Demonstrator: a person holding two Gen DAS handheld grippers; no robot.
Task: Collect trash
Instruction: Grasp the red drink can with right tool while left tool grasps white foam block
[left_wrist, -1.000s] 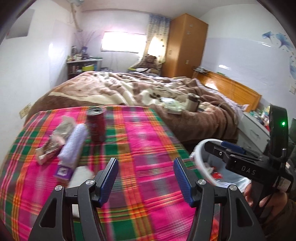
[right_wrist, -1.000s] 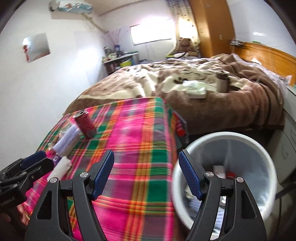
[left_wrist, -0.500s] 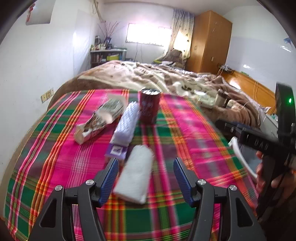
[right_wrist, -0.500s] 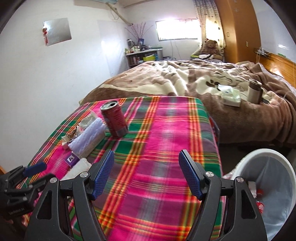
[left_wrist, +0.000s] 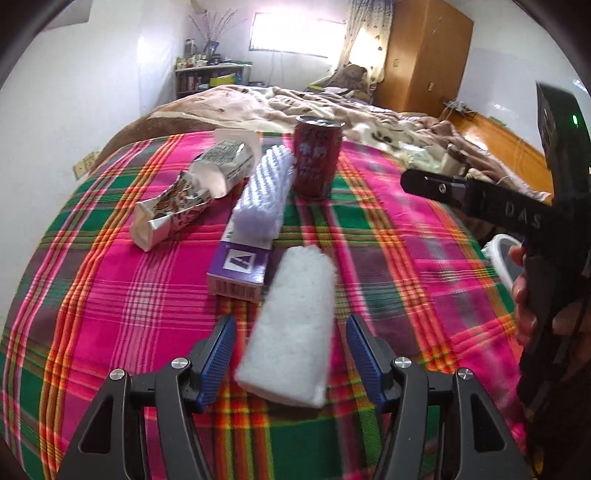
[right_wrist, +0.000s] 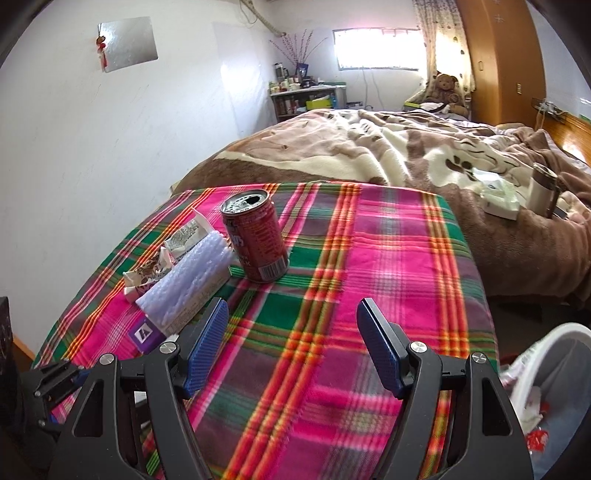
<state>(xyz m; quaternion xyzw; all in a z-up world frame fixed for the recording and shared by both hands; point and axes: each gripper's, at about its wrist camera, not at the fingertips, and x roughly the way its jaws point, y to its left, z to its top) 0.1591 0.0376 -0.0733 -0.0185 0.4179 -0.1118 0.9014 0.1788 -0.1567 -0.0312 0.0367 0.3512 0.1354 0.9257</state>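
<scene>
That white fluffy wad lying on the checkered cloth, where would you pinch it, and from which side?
Probably across the near end of the white wad, coming straight on from the front edge of the plaid cloth. It lies lengthwise, pointing away, and the open left tool already straddles that end. It looks soft enough to squash. The purple box crowds its far left side, so stay low and near.
</scene>
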